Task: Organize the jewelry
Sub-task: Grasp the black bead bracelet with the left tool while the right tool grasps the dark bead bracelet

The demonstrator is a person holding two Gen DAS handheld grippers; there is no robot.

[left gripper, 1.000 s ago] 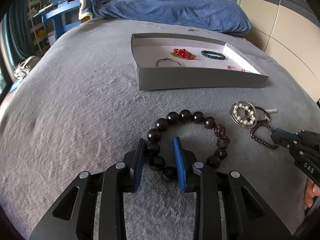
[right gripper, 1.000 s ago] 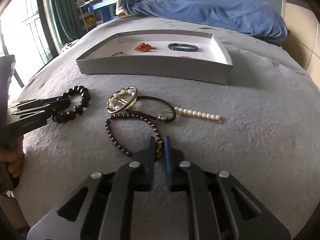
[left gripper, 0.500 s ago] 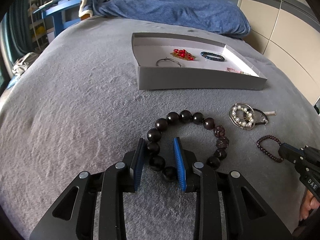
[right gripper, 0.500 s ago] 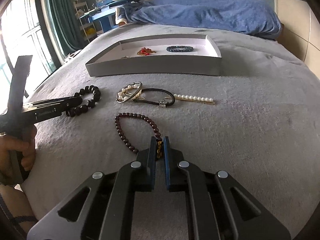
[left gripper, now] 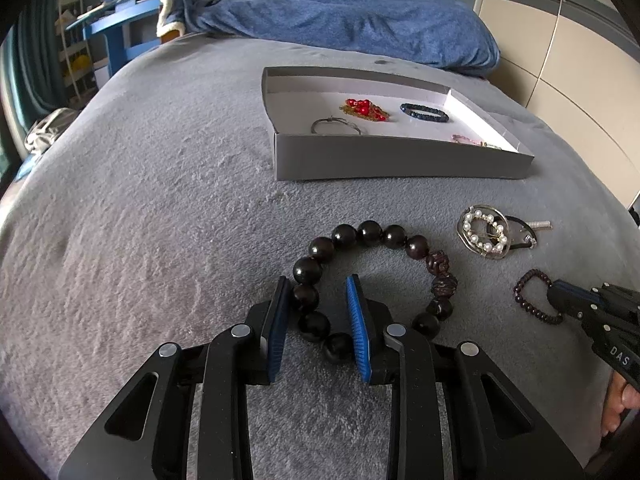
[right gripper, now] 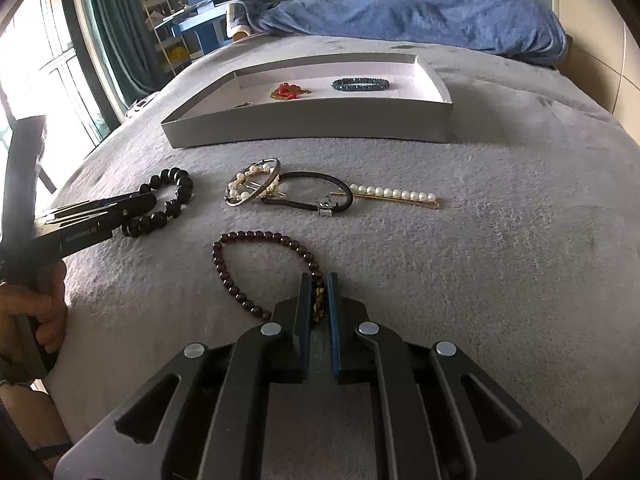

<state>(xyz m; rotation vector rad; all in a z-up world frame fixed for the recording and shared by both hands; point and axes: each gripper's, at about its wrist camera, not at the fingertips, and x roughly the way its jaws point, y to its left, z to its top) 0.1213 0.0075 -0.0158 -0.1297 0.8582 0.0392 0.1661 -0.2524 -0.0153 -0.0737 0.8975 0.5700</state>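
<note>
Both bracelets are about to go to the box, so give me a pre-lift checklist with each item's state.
1. Right gripper shut on the garnet bracelet: ok.
2. Left gripper astride the black bracelet, one strand between the fingers: ok.
3. Left gripper shut on it: not ok, a gap shows.
4. Garnet bracelet apart from the hair tie and pearl ring: ok.
5. Bare floor free in the box: ok.
6. Garnet bracelet off the blanket: cannot tell.

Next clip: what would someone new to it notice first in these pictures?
Probably the big dark bead bracelet on the grey bed cover, with the left gripper open astride its near side. Then the right gripper, shut on the small garnet bracelet, and beyond both the grey tray already holding jewelry.
</note>
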